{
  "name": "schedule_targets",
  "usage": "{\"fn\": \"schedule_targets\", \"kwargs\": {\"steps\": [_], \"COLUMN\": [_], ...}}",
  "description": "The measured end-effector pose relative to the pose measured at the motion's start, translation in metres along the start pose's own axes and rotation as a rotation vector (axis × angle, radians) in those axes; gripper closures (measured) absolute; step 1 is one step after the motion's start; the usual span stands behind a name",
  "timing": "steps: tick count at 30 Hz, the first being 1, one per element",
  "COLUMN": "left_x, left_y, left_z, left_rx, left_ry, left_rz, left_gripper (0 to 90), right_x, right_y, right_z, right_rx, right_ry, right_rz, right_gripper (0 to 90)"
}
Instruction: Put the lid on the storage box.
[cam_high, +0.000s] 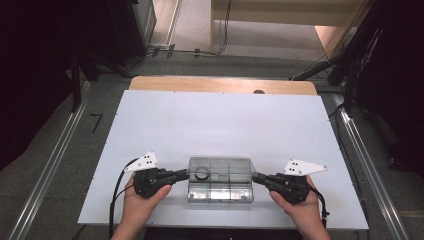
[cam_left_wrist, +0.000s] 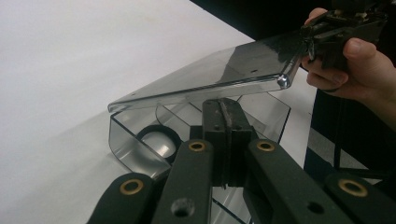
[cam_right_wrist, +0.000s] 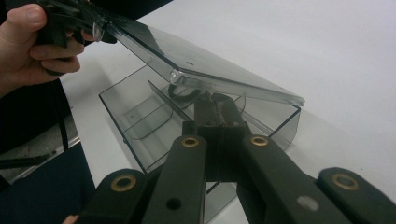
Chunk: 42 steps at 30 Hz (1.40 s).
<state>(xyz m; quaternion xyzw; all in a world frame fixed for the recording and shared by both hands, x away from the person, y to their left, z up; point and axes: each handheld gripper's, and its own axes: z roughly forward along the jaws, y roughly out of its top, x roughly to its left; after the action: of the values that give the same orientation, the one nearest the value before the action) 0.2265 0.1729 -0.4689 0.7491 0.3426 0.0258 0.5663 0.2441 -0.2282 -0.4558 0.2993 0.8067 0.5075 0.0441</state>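
A clear divided box (cam_high: 220, 187) with a black ring (cam_high: 202, 174) inside is being flanked by both tongs, left (cam_high: 186, 174) and right (cam_high: 256, 177), each pressed together, its lid (cam_high: 221, 165) half raised.

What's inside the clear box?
The box is split by dividers into compartments. A black ring lies in the far compartment at the left gripper's end. The others look empty, though the raised lid and both grippers' shut jaws cover parts of them.
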Motion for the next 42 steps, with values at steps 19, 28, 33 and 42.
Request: {"fn": "schedule_targets", "kwargs": {"steps": [19, 28, 33, 42], "left_x": [0.01, 0.013, 0.014, 0.017], "left_y": [-0.008, -0.011, -0.012, -0.014], "left_z": [0.005, 0.008, 0.008, 0.009], "left_rx": [0.056, 0.088, 0.097, 0.13], "left_ry": [-0.018, -0.021, -0.019, -0.009], "left_rz": [-0.02, -0.019, -0.014, -0.01], "left_gripper": [89.7, 89.6, 89.7, 89.6], "right_x": [-0.006, -0.011, -0.012, -0.012], "right_y": [-0.008, -0.013, -0.014, -0.016], "right_z": [0.009, 0.014, 0.015, 0.018], "right_rx": [0.045, 0.069, 0.077, 0.11], "right_ry": [-0.002, 0.0, -0.008, -0.028], "right_rz": [0.0, 0.007, 0.001, -0.02], "right_gripper": [88.3, 88.3, 88.3, 88.3]}}
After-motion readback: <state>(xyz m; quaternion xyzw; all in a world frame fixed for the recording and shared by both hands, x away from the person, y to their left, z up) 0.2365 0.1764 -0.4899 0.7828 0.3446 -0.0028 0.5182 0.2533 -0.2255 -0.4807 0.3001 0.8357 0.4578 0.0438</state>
